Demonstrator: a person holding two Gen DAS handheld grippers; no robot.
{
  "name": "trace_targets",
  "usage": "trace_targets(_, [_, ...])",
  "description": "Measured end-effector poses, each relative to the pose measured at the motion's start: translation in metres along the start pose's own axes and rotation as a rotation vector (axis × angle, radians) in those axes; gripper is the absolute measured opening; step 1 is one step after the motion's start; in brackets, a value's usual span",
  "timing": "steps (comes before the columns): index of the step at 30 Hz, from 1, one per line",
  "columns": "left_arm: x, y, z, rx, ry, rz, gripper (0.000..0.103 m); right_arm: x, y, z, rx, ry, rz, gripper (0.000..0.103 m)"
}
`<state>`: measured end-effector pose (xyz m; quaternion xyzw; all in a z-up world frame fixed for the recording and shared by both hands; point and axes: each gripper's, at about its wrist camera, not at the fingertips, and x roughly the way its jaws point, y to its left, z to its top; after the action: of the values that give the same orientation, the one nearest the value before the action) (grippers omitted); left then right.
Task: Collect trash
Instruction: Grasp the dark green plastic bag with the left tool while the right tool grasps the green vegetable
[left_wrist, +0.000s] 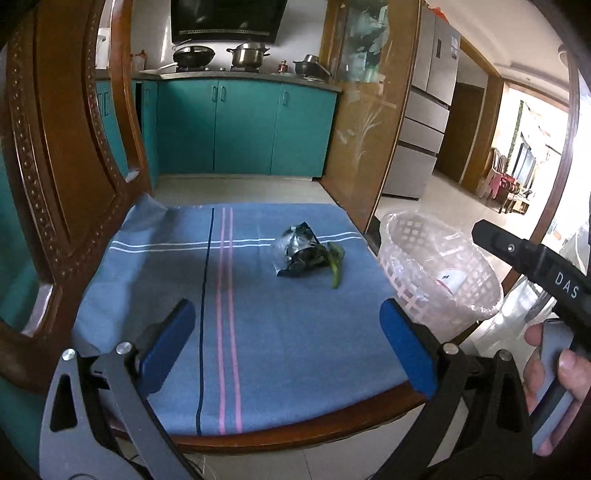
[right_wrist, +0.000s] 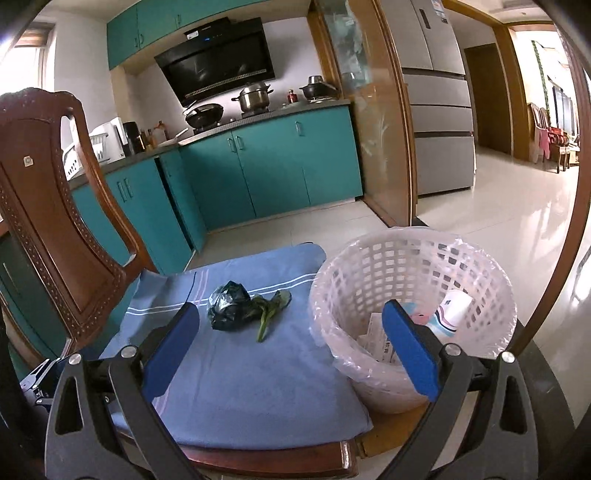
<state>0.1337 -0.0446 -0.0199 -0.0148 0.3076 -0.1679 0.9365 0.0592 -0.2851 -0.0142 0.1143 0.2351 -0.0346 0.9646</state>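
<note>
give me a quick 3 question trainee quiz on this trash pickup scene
1. True or false: the dark plastic bag with the green leafy scrap is already inside the white basket.
2. Multiple choice: the blue cloth is spread over A) the kitchen counter B) a wooden chair seat C) the floor.
3. Short answer: how do the left gripper and right gripper stand, and do they hold anything?

Key
1. False: both lie on the cloth, beside the basket.
2. B
3. Both have their jaws wide open, with nothing between them.
</note>
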Motion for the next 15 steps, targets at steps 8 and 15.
trace_targets(8, [0.020,-0.004,0.004,0.054,0.022,0.024,0.099,0.007,0.003,0.000,0.006,-0.003,0.008,0.097])
trace_targets(15, [0.090,-0.013,0.039,0.136,0.056,0.017,0.099,0.015,-0.006,0.001,0.034,0.024,0.019,0.097])
